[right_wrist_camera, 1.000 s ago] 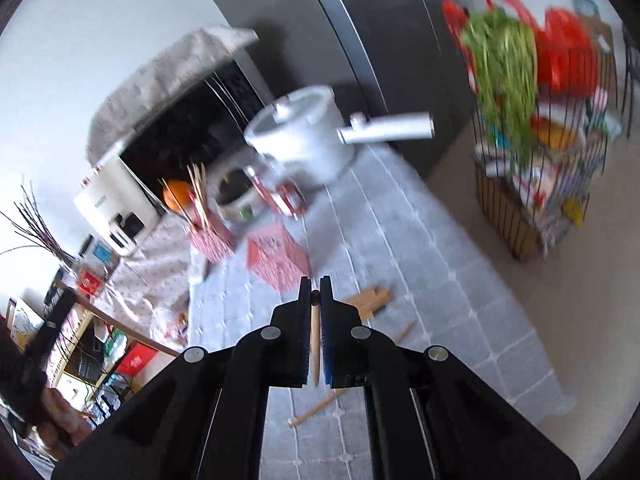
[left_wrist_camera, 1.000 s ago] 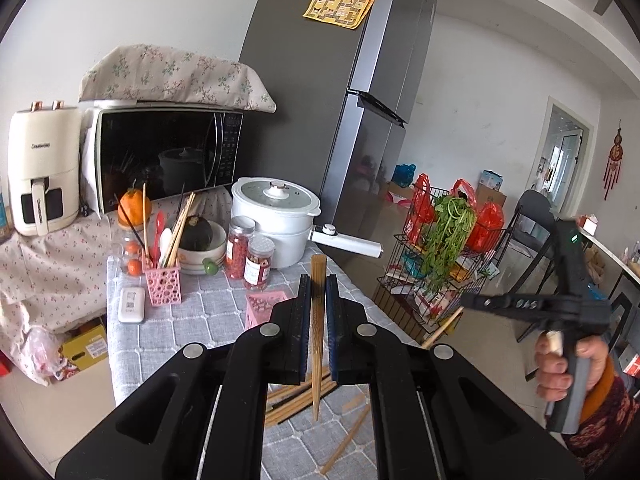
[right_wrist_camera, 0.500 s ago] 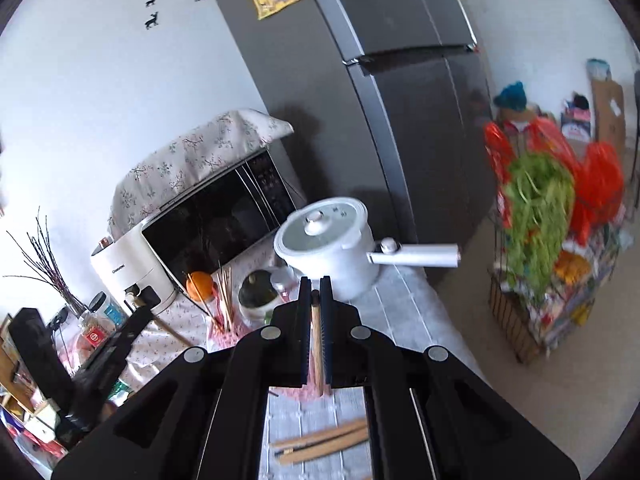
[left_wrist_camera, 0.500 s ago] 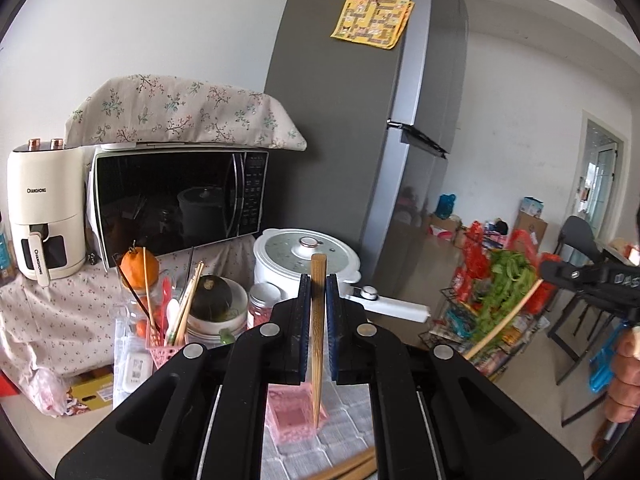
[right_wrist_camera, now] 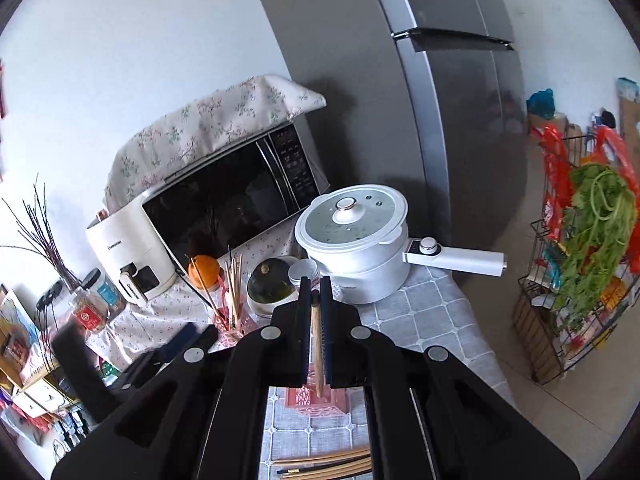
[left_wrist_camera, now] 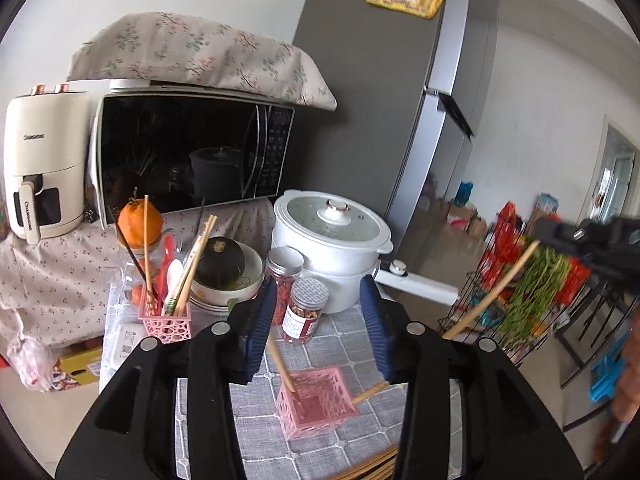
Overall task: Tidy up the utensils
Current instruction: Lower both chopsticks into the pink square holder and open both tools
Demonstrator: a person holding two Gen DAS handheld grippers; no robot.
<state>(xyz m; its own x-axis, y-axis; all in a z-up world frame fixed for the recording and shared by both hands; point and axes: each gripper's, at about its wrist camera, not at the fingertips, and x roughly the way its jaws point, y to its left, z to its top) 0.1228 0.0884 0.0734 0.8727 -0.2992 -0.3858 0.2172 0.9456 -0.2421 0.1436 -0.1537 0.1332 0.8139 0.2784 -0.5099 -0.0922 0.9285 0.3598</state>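
Chopstick dropped into the pink basket [left_wrist_camera: 316, 402]

My left gripper [left_wrist_camera: 318, 320] jaws are opening, nothing between them; my right gripper [right_wrist_camera: 316, 312], at three o'clock, stays clamped on a chopstick [right_wrist_camera: 317, 344].

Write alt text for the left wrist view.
The left gripper, jaws opening, hangs over a pink basket on a grey tablecloth, a chopstick dropping into the basket. Behind stand a white pot, a microwave and a fuller basket.
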